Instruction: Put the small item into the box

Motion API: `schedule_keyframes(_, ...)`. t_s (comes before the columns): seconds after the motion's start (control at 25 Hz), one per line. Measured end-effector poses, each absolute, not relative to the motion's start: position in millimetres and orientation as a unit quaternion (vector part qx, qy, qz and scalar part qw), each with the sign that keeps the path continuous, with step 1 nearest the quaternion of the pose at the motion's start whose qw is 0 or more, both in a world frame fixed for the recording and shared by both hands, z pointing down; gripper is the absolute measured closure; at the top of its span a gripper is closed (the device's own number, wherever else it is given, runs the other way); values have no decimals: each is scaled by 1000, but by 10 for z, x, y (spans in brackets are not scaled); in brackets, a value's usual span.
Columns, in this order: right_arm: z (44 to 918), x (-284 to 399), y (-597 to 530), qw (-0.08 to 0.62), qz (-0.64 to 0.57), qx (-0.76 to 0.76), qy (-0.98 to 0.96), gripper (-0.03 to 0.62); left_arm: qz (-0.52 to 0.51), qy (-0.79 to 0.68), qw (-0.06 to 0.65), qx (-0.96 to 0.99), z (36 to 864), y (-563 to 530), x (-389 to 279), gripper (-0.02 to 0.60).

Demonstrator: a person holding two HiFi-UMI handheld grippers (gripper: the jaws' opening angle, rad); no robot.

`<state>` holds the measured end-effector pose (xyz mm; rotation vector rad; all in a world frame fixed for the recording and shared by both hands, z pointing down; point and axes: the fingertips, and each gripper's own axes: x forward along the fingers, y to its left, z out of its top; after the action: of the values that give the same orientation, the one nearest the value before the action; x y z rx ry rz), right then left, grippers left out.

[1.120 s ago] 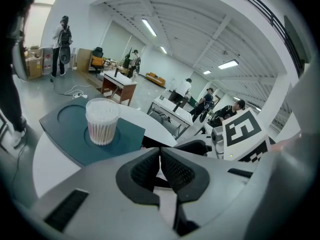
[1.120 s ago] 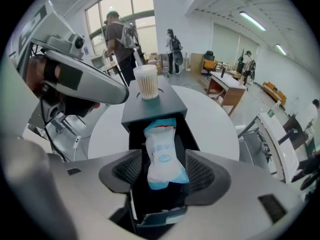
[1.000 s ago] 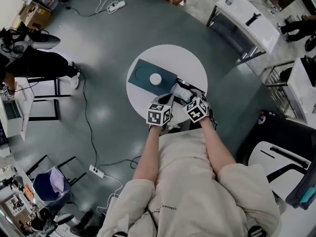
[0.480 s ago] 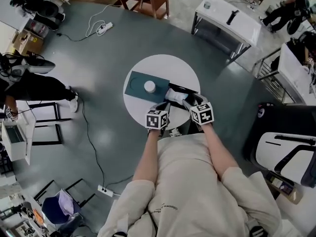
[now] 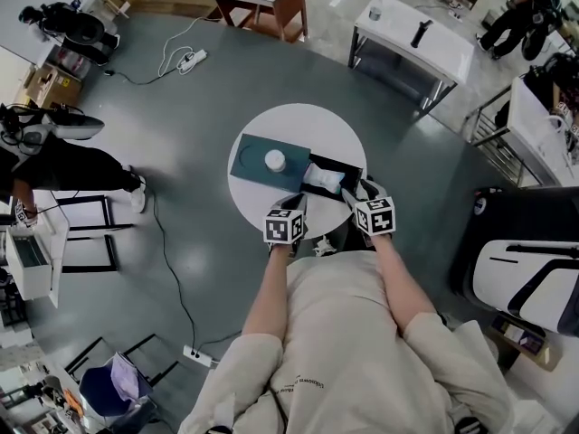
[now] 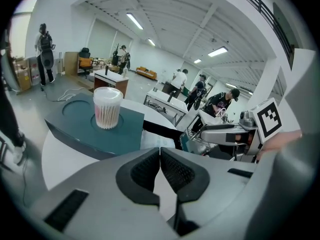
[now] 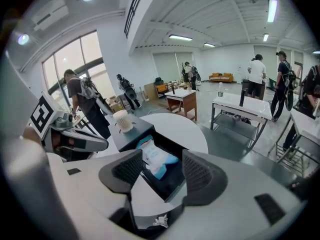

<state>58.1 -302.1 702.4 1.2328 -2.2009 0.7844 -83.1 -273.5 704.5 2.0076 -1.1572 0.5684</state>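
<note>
Just changed: over the last second I have drawn the right gripper [image 7: 160, 171] back from the box [image 5: 336, 162] toward the near edge of the surface [image 5: 330, 125]. The packet [image 5: 323, 178], which sat close under that gripper a second ago, is left behind.
Packet: white and blue, lying inside the black box, apart from both grippers.
Right gripper: fingers spread wide with nothing between them. Its own view looks past them down onto the packet in the box.
Left gripper [image 6: 160, 154]: fingers pressed together and empty. It is held at the near edge of the surface and has hardly shifted in that second.
Tray [image 5: 249, 168]: teal, just beside the box on its left. It carries a cup [image 5: 274, 160] of swabs, which stands where it stood before.
Meaning for the task: I judge the placing done, since the packet is in the box and released.
Next move: I would only need to keep both grippers clear of the box wall as I back away, so as not to nudge it.
</note>
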Motion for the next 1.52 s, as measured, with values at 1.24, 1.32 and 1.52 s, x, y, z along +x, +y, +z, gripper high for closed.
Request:
schedule_keyframes(1.24, 6758, 620, -3017, 149, 279, 446, -837, 560, 223, -433, 362, 795, 7121, -2613, -713, 557)
schedule_keyframes(1.32, 6766, 599, -3020, 152, 279, 447, -836, 559, 223, -437, 362, 793, 7117, -2600, -755, 557)
schedule_keyframes(1.52, 6851, 595, -2983, 184, 270, 448, -832, 559, 225, -437, 363, 792, 7126, -2568, -759, 557)
